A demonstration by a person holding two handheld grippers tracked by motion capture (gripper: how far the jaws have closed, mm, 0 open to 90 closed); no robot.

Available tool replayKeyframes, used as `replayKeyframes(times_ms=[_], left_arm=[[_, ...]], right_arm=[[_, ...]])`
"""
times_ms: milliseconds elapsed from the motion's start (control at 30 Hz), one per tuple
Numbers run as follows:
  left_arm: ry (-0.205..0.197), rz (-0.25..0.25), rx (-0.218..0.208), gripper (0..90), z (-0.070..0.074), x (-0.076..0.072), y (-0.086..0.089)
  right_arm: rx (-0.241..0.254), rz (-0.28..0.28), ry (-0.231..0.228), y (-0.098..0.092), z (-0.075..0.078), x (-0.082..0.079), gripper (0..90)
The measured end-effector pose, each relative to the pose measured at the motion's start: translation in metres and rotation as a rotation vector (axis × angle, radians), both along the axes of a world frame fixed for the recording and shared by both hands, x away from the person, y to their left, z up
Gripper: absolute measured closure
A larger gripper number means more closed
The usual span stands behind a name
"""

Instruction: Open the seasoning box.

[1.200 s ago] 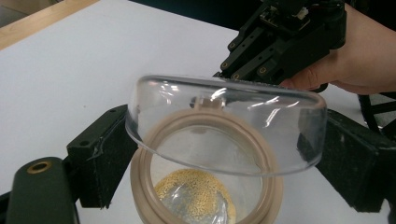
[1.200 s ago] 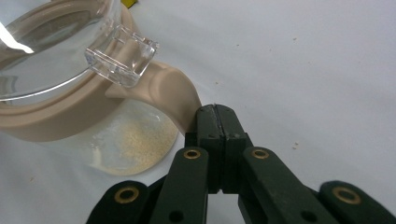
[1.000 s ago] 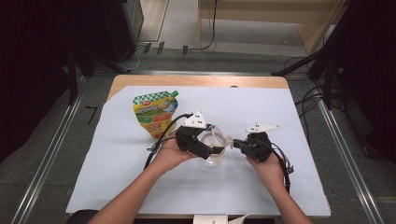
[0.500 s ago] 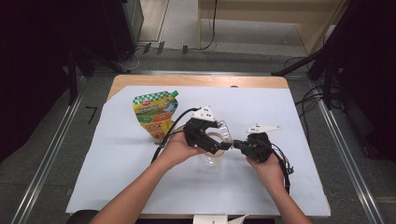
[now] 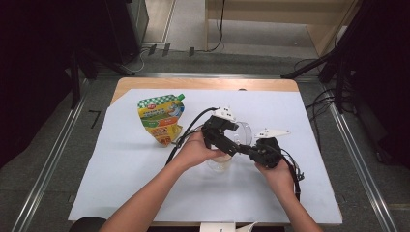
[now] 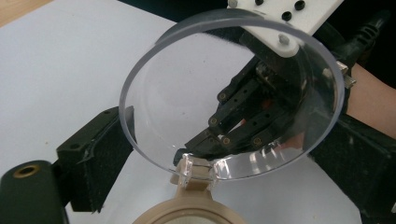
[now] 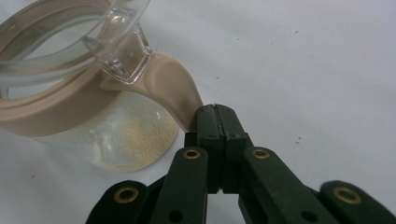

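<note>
Since a second ago, our left gripper (image 6: 233,126) has slid across the jar (image 5: 221,162) toward the right gripper (image 7: 215,109) and come up a touch. That's pretty much the only thing that's changed. The right hand hasn't budged at all.

What we get out of that move: the clear round lid (image 6: 187,93) now stands tipped up off the jar's beige rim (image 7: 70,112), hanging on by its little hinge on the side of the jar nearest the left gripper's camera. The left jaws are spread wide, one on each edge of the lid, and they look pressed onto it, so we'd call that a grip across its full width. The earlier high views are too small to say how far up the lid was back then.

Over at the jar's beige handle (image 7: 173,84), the right jaws are closed all the way, tips right against the handle's lower end. Whether they actually pinch it, we can't tell.

The jar itself sits on the table (image 5: 121,183) between our two hands, with some pale grainy stuff (image 7: 126,140) at the bottom. A colourful pouch (image 5: 160,121) lies well apart from the jar, off to its left and farther from us.

So we reckon the opening step is nearly done, and the jar's mouth is mostly clear for whatever goes in or out.
</note>
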State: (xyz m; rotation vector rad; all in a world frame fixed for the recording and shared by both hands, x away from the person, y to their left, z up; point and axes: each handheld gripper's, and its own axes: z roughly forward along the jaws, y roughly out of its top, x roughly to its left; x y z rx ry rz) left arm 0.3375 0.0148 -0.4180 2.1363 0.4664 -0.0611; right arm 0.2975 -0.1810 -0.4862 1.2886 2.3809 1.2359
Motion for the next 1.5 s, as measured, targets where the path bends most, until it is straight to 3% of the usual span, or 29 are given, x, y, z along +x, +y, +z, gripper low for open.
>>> replayKeyframes(times_ms=[167, 367, 567, 633, 800, 933, 1000, 1200, 1333, 1500], left_arm=[[0.008, -0.004, -0.003, 7.3, 0.004, 0.0, 0.005], [-0.023, -0.016, 0.003, 7.4, 0.017, -0.005, 0.019], [-0.021, -0.017, -0.008, 9.1, 0.026, -0.012, 0.034], [-0.017, -0.012, -0.014, 14.0, 0.028, -0.013, 0.04], [0.007, -0.005, 0.002, 16.2, 0.03, -0.015, 0.053], [0.019, 0.006, 0.022, 27.1, 0.032, -0.017, 0.062], [0.026, 0.01, 0.007, 33.5, 0.033, -0.017, 0.069], [0.03, 0.02, 0.012, 40.6, 0.037, -0.018, 0.087], [0.021, 0.027, 0.004, 41.0, 0.04, -0.02, 0.098], [0.069, 0.068, 0.021, 36.4, 0.044, -0.017, 0.11]], right_arm=[[0.003, 0.005, 0.0, -0.002, 0.0, 0.001, 87.9], [0.013, -0.002, -0.005, -0.007, 0.006, -0.003, 87.9], [0.015, -0.009, -0.013, -0.014, 0.017, -0.02, 85.8], [0.017, -0.004, -0.009, -0.015, 0.021, -0.028, 84.2], [0.045, 0.049, -0.012, -0.012, 0.029, -0.046, 79.0], [0.064, 0.099, -0.021, -0.004, 0.031, -0.06, 74.4], [0.074, 0.125, -0.024, 0.001, 0.032, -0.065, 71.7], [0.085, 0.216, -0.047, 0.017, 0.032, -0.076, 64.4], [0.087, 0.242, -0.063, 0.023, 0.031, -0.078, 61.1], [0.079, 0.275, -0.074, 0.032, 0.027, -0.079, 53.7]])
